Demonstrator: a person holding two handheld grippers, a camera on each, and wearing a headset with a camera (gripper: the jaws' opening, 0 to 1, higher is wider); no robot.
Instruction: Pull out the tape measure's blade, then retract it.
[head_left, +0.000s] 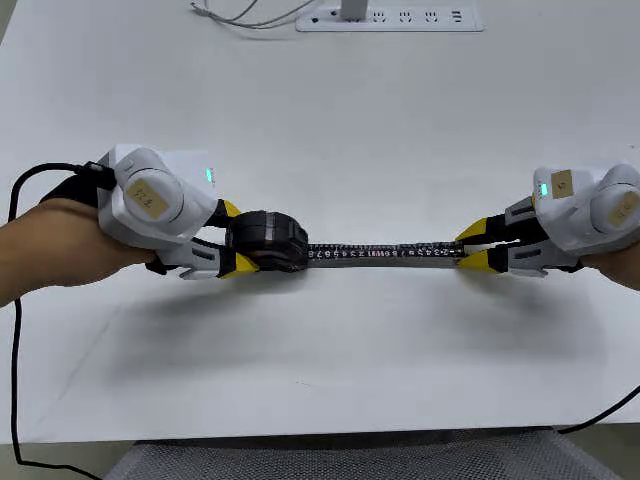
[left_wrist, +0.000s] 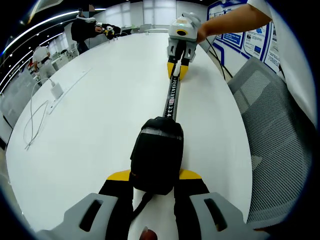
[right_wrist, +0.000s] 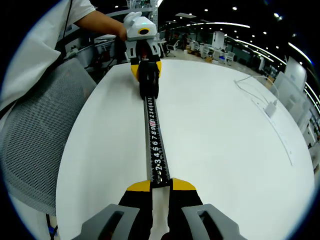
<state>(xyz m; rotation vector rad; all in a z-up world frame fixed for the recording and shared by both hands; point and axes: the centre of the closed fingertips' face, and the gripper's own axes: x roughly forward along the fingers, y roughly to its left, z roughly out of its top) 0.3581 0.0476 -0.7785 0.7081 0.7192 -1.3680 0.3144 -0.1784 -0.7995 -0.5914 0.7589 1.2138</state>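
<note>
Blade being held straight out from case.
Case being clamped in left gripper, blade tip in right gripper.

L gripper clamped on tape measure body, R gripper pinched on blade tip, both level, jaws facing each other, well apart, w/ L hand + R hand gripping the rear housings.

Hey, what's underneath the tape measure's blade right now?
The bare white table lies beneath the blade. Its tip is hidden in the right gripper, and its other end is inside the case held by the left gripper.
</note>
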